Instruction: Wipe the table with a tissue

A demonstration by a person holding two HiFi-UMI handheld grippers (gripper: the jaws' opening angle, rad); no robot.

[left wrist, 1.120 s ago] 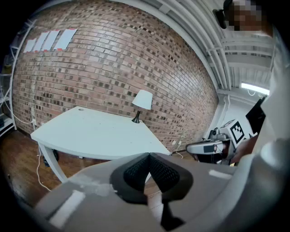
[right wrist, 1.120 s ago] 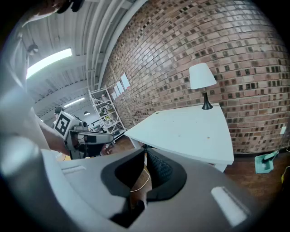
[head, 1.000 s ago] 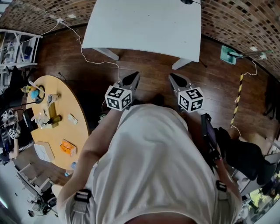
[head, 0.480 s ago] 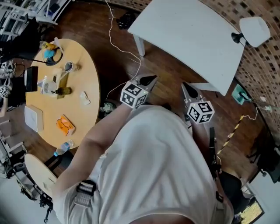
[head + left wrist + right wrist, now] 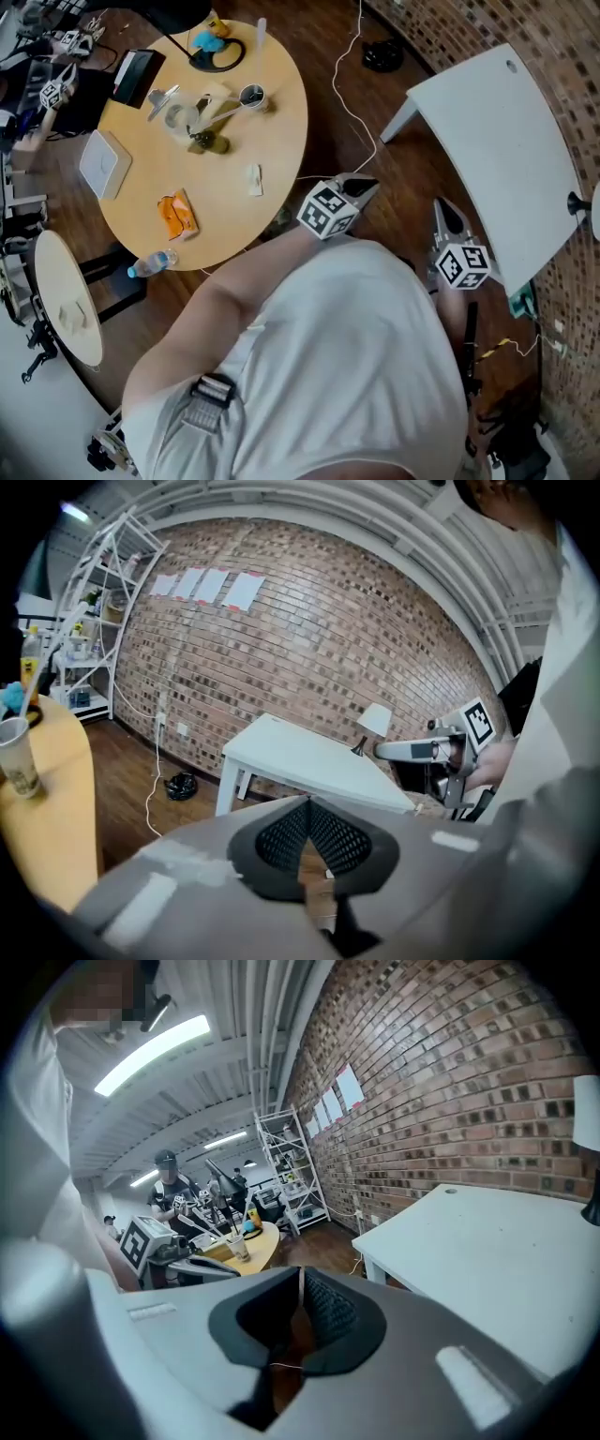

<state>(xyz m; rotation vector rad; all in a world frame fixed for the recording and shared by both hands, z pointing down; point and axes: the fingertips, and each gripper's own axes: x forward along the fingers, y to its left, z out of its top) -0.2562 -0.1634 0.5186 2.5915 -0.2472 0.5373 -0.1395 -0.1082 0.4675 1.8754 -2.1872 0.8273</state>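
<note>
Two hand-held grippers are held ahead of a person [image 5: 337,356] in a white shirt, above a dark wooden floor [image 5: 328,131].

Left gripper [image 5: 368,184]: its own view shows the two meshed pads pressed together at the tips with nothing between them. It points toward the strip of floor between the two tables.

Right gripper [image 5: 441,202]: the jaws are likewise closed on nothing, and the tip is near the edge of the white rectangular table [image 5: 497,141]. That table carries a white-shaded desk lamp [image 5: 374,720] at its far side, next to the brick wall [image 5: 562,56].

Round wooden table [image 5: 272,141]: it stands to the person's left, well apart from both grippers. It bears an orange packet [image 5: 178,214], a flat white box [image 5: 103,164], a cup [image 5: 251,96], a black device [image 5: 136,67] and a blue object [image 5: 208,40]. A clear water bottle [image 5: 150,265] shows at the near rim. A small white folded piece [image 5: 255,178] lies flat between the orange packet and the rim facing the grippers. It is too small to tell whether it is the tissue, and neither gripper touches it.

A white cable [image 5: 349,84] runs across the floor between the tables, near a black object [image 5: 382,54].

Right gripper view: a metal shelf rack [image 5: 292,1162] stands against the wall, and another person [image 5: 169,1180] stands beyond the round table.
</note>
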